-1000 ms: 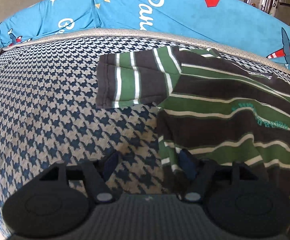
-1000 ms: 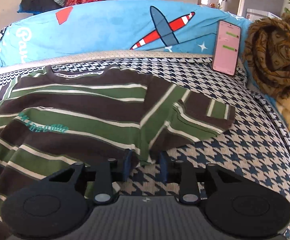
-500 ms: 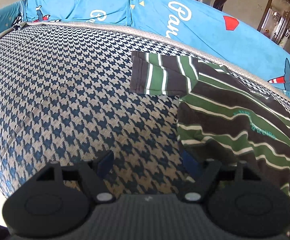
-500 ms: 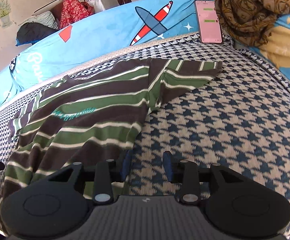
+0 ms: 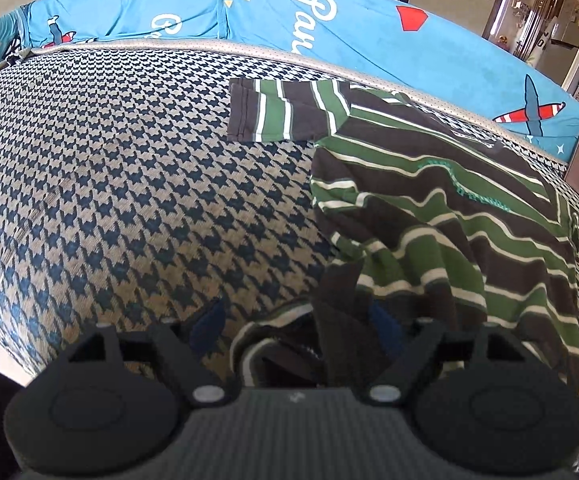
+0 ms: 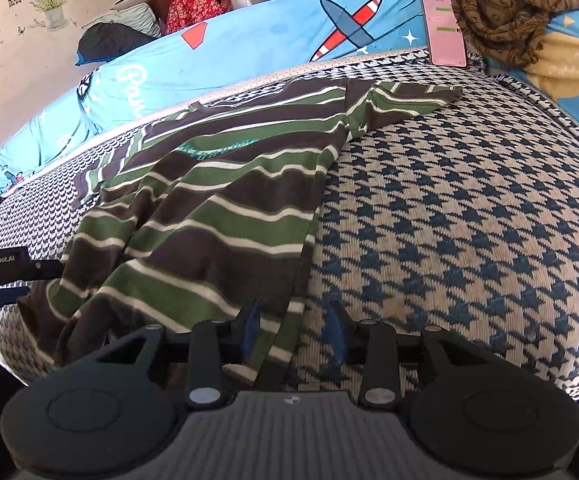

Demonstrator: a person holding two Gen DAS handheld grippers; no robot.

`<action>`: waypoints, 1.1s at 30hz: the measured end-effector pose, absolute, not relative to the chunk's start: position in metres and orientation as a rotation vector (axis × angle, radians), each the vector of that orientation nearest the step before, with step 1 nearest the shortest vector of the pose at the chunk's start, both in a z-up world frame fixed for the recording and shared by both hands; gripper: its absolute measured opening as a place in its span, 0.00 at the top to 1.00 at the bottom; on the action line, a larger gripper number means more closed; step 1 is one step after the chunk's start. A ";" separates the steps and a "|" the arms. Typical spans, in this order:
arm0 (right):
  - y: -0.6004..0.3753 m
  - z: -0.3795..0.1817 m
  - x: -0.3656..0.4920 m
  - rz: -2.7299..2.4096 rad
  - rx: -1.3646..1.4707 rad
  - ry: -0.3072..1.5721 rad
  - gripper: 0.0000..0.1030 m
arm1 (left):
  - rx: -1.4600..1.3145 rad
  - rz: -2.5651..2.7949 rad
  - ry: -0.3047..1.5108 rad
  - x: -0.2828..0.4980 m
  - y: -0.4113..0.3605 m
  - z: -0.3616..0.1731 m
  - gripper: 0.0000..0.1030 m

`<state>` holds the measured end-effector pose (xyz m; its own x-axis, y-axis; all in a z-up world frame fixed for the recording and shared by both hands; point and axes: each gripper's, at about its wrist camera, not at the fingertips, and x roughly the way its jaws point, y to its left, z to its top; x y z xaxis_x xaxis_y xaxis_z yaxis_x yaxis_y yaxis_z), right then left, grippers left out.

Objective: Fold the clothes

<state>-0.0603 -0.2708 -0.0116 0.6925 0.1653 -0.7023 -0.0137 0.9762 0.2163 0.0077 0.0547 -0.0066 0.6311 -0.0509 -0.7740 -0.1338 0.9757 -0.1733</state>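
Left wrist view: left claw (image 5: 295, 330) has its jaws spread wide, with the near left corner of the striped shirt (image 5: 449, 216) bunched up between them. The blue pads aren't pressed on the cloth, so I read it as open around the hem, not gripping. From the claw, the shirt body runs off toward 1–2 o'clock. The short sleeve (image 5: 285, 110) lies flat at 12 o'clock, well apart from the claw, near the blue cushion (image 5: 329, 28). Everything rests on the houndstooth sofa seat (image 5: 109, 180).

Right wrist view: right claw (image 6: 293, 330) is also spread. The shirt's (image 6: 217, 208) near right corner hangs between the jaws, against the left pad; the right pad is over bare seat (image 6: 449, 220). No pinch visible, so open. The shirt's long axis runs from the claw up toward 11–12 o'clock, collar end at the far cushion (image 6: 249, 52). The other sleeve (image 6: 409, 100) is at 1 o'clock. The left claw's body (image 6: 5, 272) shows at 9 o'clock, at the opposite hem corner. A phone (image 6: 445, 30) leans at 1 o'clock, clear of the shirt.

Key relation: each claw sits at its own hem corner, and the hem line runs crosswise between them. The shirt lies spread lengthwise away from both, with the hem rumpled. My judgement: both need to close on the corners together; the right corner is shallower in the jaws and more likely to slip.
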 end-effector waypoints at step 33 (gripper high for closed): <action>-0.256 0.003 -0.109 -0.093 0.083 0.631 0.96 | -0.258 0.094 0.866 -0.018 0.064 -0.003 0.22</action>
